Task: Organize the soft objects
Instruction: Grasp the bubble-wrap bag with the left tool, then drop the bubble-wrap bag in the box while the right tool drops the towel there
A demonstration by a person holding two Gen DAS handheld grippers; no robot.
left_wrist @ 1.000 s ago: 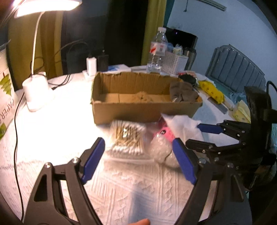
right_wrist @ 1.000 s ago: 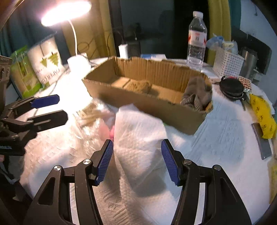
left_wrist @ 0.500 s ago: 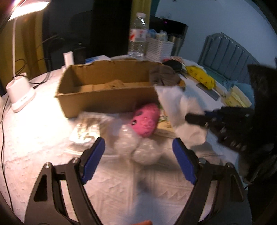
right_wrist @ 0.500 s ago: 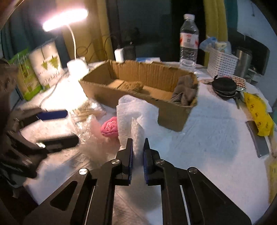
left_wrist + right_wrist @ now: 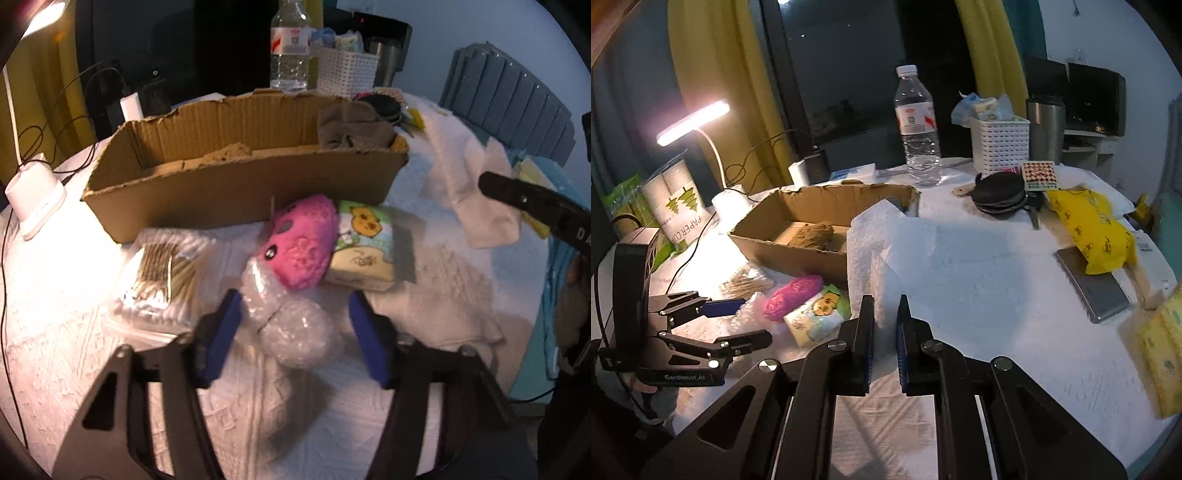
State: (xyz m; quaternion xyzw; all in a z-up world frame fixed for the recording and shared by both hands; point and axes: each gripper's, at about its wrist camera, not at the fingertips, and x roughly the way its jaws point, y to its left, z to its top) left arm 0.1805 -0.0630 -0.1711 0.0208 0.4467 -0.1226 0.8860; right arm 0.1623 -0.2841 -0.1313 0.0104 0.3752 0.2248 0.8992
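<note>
My right gripper [image 5: 884,332] is shut on a white paper towel [image 5: 886,240] and holds it up above the table, right of the cardboard box [image 5: 798,254]; the towel [image 5: 465,166] also shows in the left wrist view. My left gripper [image 5: 295,332] is open, its blue pads either side of a clear bubble-wrap bundle [image 5: 295,332]. A pink plush toy [image 5: 303,240] leans on that bundle, beside a tissue pack [image 5: 364,247]. The box [image 5: 236,184] holds a brown cloth [image 5: 351,125] and a tan sponge-like piece [image 5: 229,151].
A bag of cotton swabs [image 5: 159,273] lies left of the bundle. A lamp base [image 5: 33,199], cables, a water bottle [image 5: 918,129], a white basket [image 5: 999,144], a black pouch [image 5: 997,192], a yellow packet [image 5: 1089,229] and a grey tablet [image 5: 1089,284] crowd the table.
My right gripper closed on the paper towel and lifted it up and to the right, uncovering the pink plush and tissue pack. My left gripper moved forward around the bubble-wrap bundle.
</note>
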